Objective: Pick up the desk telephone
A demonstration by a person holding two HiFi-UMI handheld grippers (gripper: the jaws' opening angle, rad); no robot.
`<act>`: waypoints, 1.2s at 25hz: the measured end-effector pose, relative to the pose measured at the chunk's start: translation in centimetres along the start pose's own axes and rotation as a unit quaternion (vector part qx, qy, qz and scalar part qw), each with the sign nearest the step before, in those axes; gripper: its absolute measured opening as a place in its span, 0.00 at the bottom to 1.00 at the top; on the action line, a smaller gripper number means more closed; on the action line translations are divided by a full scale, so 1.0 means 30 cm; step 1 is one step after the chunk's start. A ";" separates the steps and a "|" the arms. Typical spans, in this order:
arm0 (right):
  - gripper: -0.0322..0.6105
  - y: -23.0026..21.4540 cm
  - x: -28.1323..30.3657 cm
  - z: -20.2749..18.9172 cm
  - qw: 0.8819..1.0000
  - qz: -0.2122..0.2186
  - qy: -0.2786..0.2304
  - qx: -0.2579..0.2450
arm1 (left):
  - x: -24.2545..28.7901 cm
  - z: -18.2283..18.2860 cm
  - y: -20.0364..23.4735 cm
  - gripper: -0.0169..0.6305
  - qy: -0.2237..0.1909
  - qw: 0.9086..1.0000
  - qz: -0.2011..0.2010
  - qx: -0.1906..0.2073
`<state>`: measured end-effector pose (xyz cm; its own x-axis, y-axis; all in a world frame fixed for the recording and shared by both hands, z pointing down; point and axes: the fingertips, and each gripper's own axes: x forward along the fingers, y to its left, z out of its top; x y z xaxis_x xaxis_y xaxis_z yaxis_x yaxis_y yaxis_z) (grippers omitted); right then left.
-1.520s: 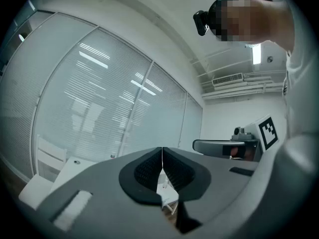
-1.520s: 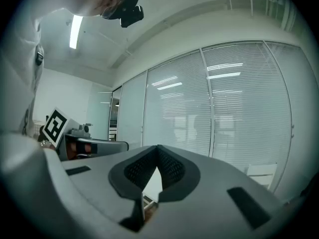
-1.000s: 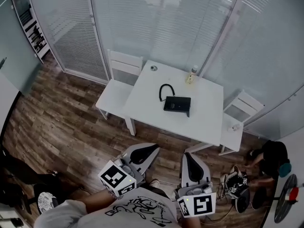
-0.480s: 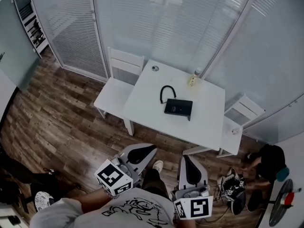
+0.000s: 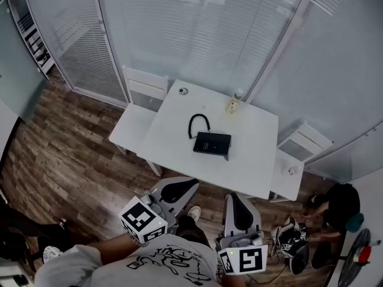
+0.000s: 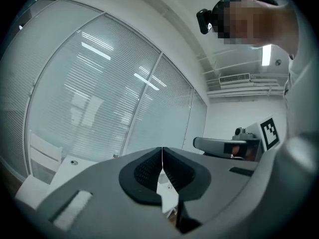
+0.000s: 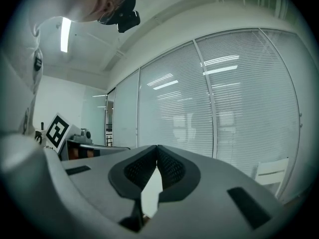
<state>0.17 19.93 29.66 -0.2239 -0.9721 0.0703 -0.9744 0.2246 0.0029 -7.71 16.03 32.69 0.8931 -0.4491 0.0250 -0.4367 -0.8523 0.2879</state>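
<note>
Well short of the desk point(image 5: 251, 154), the left gripper point(image 5: 178, 188) and right gripper point(image 5: 235, 200) hang with jaws together, empty. The phone point(image 5: 212, 143) lies untouched mid-desk, so the approach, the opening and the grasp are all yet to come.

Even, cool indoor light. A ceiling strip light point(image 7: 65, 34) glows left of the blinds point(image 7: 239, 108), which perhaps mirror its glare. Both gripper views bulge and darken at the edges.
</note>
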 end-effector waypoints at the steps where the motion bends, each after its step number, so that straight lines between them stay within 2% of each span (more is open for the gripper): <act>1: 0.05 -0.038 0.013 -0.001 1.000 0.000 0.000 0.003 | 0.040 0.004 0.003 0.03 0.002 1.000 0.000 0.002; 8: 0.05 -0.282 0.100 -0.026 1.000 0.011 0.005 0.016 | 0.298 0.007 0.027 0.03 0.012 1.000 0.010 0.010; 15: 0.05 -0.449 0.170 -0.058 0.999 0.029 0.011 0.021 | 0.459 -0.011 0.054 0.03 0.012 0.999 0.032 0.006; 22: 0.05 -0.489 0.258 -0.057 0.998 0.058 0.015 0.023 | 0.516 -0.004 0.118 0.03 0.007 0.998 0.058 0.001; 30: 0.05 -0.481 0.391 -0.074 0.997 0.071 0.021 0.023 | 0.549 0.011 0.242 0.03 0.004 0.998 0.067 -0.003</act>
<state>11.66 5.43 32.65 -0.3588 -0.9271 0.1087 -0.9333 0.3547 -0.0559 3.79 2.37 34.88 0.8277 -0.5567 0.0704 -0.5512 -0.7833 0.2875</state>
